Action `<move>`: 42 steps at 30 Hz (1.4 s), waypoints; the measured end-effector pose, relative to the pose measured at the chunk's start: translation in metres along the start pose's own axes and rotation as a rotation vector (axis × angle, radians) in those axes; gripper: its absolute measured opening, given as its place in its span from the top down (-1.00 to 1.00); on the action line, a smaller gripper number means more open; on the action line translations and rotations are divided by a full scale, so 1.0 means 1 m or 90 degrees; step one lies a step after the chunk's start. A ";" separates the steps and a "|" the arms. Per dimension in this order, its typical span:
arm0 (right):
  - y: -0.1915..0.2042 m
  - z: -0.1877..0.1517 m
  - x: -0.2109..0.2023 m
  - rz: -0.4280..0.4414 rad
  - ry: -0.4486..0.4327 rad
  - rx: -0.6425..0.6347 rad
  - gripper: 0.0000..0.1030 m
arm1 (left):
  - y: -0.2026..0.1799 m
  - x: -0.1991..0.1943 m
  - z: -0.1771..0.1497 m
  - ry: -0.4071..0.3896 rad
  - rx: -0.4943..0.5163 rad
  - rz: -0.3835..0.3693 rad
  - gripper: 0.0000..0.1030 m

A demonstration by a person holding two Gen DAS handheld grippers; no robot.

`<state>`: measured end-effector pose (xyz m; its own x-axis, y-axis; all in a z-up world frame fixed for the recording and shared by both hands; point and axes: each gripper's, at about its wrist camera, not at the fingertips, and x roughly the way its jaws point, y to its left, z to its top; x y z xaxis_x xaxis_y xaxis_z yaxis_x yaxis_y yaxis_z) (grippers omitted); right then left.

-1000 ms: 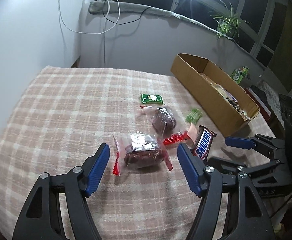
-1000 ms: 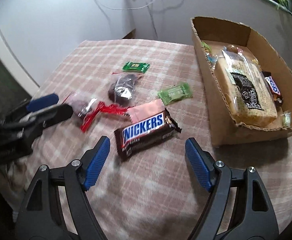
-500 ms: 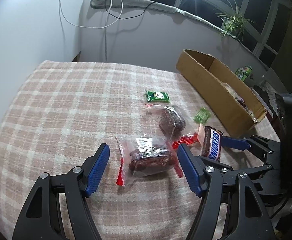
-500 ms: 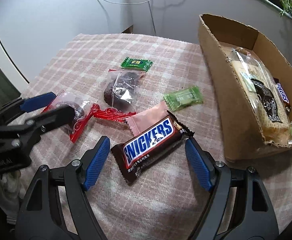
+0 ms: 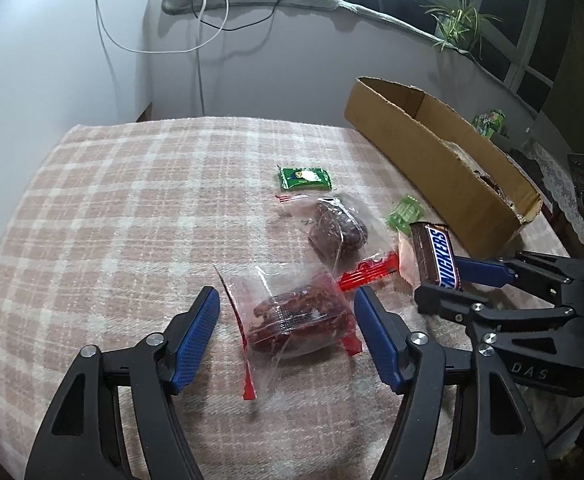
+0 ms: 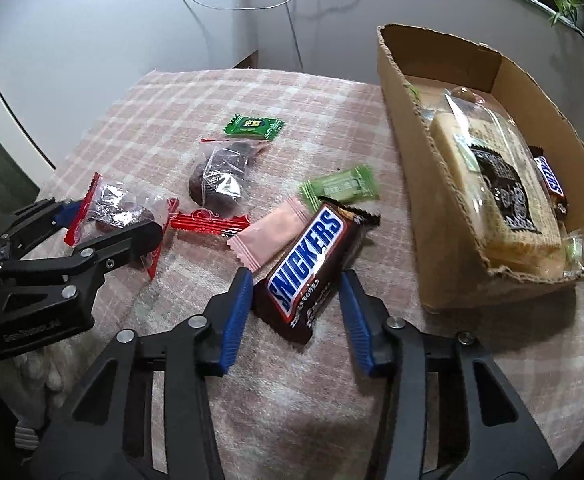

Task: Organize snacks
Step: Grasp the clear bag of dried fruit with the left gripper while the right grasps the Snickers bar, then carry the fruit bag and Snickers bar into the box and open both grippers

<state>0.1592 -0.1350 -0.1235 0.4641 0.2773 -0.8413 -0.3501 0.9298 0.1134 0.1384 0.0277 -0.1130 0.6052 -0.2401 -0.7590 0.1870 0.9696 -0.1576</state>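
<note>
Jaws were closing on both sides: the right gripper (image 6: 296, 312) straddled the Snickers bar (image 6: 312, 260) near the cardboard box (image 6: 420, 200), pads not quite pressing, while the left gripper (image 5: 287, 336) bracketed a clear red-edged snack bag (image 5: 296, 316) on the checked cloth (image 5: 131, 220), untouched.

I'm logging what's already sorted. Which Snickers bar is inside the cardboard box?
The smaller Snickers bar, lying by the bread along the cardboard box's right wall. The big Snickers bar sits on the cloth between the right gripper's closing fingers.
</note>
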 end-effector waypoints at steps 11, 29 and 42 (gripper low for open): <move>-0.014 -0.007 -0.006 0.042 -0.003 0.040 0.41 | -0.001 -0.008 -0.003 -0.013 0.004 0.008 -0.03; -0.025 -0.013 -0.062 0.097 -0.065 0.060 0.43 | 0.000 -0.044 0.007 -0.063 -0.026 -0.016 0.03; -0.063 -0.003 -0.107 0.064 -0.125 0.063 0.43 | -0.032 -0.042 0.064 -0.101 0.000 -0.042 0.03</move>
<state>0.1290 -0.2237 -0.0424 0.5841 0.4027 -0.7048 -0.3257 0.9116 0.2509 0.1567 0.0038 -0.0361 0.7060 -0.3080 -0.6378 0.2303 0.9514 -0.2046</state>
